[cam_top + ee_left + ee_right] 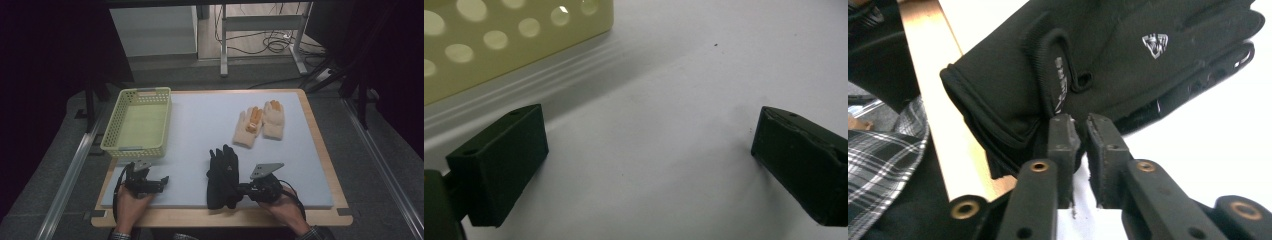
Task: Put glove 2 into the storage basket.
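Right gripper (1078, 125) nipping black gloves (223, 176), left gripper (649, 165) wide over white mat (200, 125), wooden table (320, 145), grey floor (60, 150)

Basket (136, 121) sits far left on the mat (200, 120) — one glove pair (260, 121) far right, another (223, 176) near centre.

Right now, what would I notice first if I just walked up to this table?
Probably the black gloves lying near the front edge, with the right gripper pinched shut on their cuff. Next, the cream gloves with orange patches, lying farther back on the right. Then the yellow basket at the back left, with the left gripper open just in front of it.
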The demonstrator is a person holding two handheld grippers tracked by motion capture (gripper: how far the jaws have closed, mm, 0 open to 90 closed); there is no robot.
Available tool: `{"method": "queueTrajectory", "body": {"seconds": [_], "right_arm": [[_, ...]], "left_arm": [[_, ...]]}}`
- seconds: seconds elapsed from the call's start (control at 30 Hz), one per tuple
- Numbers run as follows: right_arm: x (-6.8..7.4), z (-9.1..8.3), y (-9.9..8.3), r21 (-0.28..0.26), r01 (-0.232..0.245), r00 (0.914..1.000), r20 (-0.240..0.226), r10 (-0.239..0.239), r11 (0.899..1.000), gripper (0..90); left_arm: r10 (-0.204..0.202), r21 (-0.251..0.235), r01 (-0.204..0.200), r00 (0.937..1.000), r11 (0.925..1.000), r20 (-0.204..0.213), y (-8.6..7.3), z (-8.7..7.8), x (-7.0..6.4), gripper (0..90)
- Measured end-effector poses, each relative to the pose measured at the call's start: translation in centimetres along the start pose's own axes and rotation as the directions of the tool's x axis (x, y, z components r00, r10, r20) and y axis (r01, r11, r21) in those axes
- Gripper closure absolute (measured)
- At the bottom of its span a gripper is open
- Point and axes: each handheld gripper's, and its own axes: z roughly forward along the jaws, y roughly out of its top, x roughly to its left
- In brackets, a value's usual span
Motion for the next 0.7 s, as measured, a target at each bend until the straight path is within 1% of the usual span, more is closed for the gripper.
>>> {"method": "queueTrajectory", "body": {"seconds": [0.07, 0.1, 0.13, 0.17, 0.2, 0.23, 0.27, 0.3, 0.33, 0.37, 0.43, 0.47, 0.57, 0.6, 0.63, 0.67, 0.7], "right_arm": [[0.0, 0.0, -0.2, -0.009, -0.007, 0.9999, -0.008, 0.007, 1.0, 81.7], [0.0, -0.1, -0.2, -0.024, -0.013, 0.9997, -0.023, 0.012, 1.0, 80.6], [0.0, -0.1, -0.2, -0.024, -0.013, 0.9997, -0.023, 0.012, 1.0, 80.6], [0.1, -0.3, -0.1, -0.033, -0.014, 0.9996, -0.027, 0.013, 0.999, 78.9], [0.5, -0.6, 0.3, -0.039, -0.01, 0.9991, -0.043, 0.008, 0.999, 73.2], [0.5, -0.6, 0.3, -0.039, -0.01, 0.9991, -0.043, 0.008, 0.999, 73.2], [1.3, -0.9, 0.9, -0.037, 0.007, 0.9983, -0.058, -0.009, 0.999, 67.3], [1.8, -1.0, 1.3, -0.037, 0.02, 0.9981, -0.058, -0.022, 0.999, 64.9], [2.3, -1.1, 1.6, -0.037, 0.038, 0.9974, -0.06, -0.04, 0.999, 63.5], [2.3, -1.1, 1.6, -0.037, 0.038, 0.9974, -0.06, -0.04, 0.999, 63.5], [3.0, -1.6, 2.4, -0.046, 0.063, 0.9954, -0.069, -0.066, 0.997, 61.5], [3.2, -2.0, 3.1, -0.057, 0.073, 0.9947, -0.067, -0.077, 0.996, 61.3], [3.0, -2.1, 3.6, -0.059, 0.073, 0.9951, -0.063, -0.077, 0.996, 62.6], [2.7, -1.4, 3.8, -0.051, 0.061, 0.9952, -0.074, -0.064, 0.997, 65.6], [2.7, -1.4, 3.8, -0.051, 0.061, 0.9952, -0.074, -0.064, 0.997, 65.6], [2.6, 0.0, 4.0, -0.023, 0.049, 0.9935, -0.102, -0.051, 0.999, 68.7], [2.6, 0.0, 4.0, -0.023, 0.049, 0.9935, -0.102, -0.051, 0.999, 68.7]], "left_arm": [[0.0, 0.0, 0.0, 1.0, 1.0, 0.0, 0.0, 0.0, 0.0, 2.1], [0.0, 0.0, 0.0, 1.0, 1.0, 0.0, 0.0, 0.0, 0.0, 2.2], [0.0, 0.0, 0.0, 1.0, 1.0, 0.0, 0.0, 0.0, 0.0, 2.1], [0.0, 0.0, 0.0, 1.0, 1.0, 0.0, 0.0, 0.0, 0.0, 2.1], [-0.001, 0.0, 0.001, 1.0, 1.0, 0.0, 0.0, 0.0, 0.0, 2.1], [-0.001, 0.0, 0.001, 1.0, 1.0, 0.0, 0.0, 0.0, 0.0, 2.2], [0.0, 0.0, 0.0, 1.0, 1.0, -0.001, 0.0, 0.0, 0.0, 2.1], [0.0, 0.0, 0.0, 1.0, 1.0, -0.001, 0.0, 0.0, 0.0, 2.2], [-0.001, 0.0, 0.001, 1.0, 1.0, -0.001, 0.0, 0.0, 0.0, 2.2], [-0.001, 0.0, 0.001, 1.0, 1.0, -0.001, 0.0, 0.0, 0.0, 2.1], [-0.001, -0.001, 0.001, 1.0, 1.0, -0.001, 0.0, 0.0, 0.0, 2.1], [-0.001, -0.001, 0.001, 1.0, 1.0, 0.0, 0.0, 0.0, 0.0, 2.2], [-0.002, -0.001, 0.002, 1.0, 1.0, 0.0, 0.0, 0.0, 0.0, 2.1], [-0.003, -0.002, 0.003, 1.0, 1.0, 0.0, 0.0, 0.0, 0.0, 2.2], [-0.003, -0.002, 0.003, 1.0, 1.0, 0.0, 0.0, 0.0, 0.0, 2.1], [-0.002, -0.001, 0.002, 1.0, 1.0, 0.0, 0.0, 0.0, 0.0, 2.2], [-0.001, 0.0, 0.001, 1.0, 1.0, -0.001, 0.0, 0.0, 0.0, 2.2]]}}
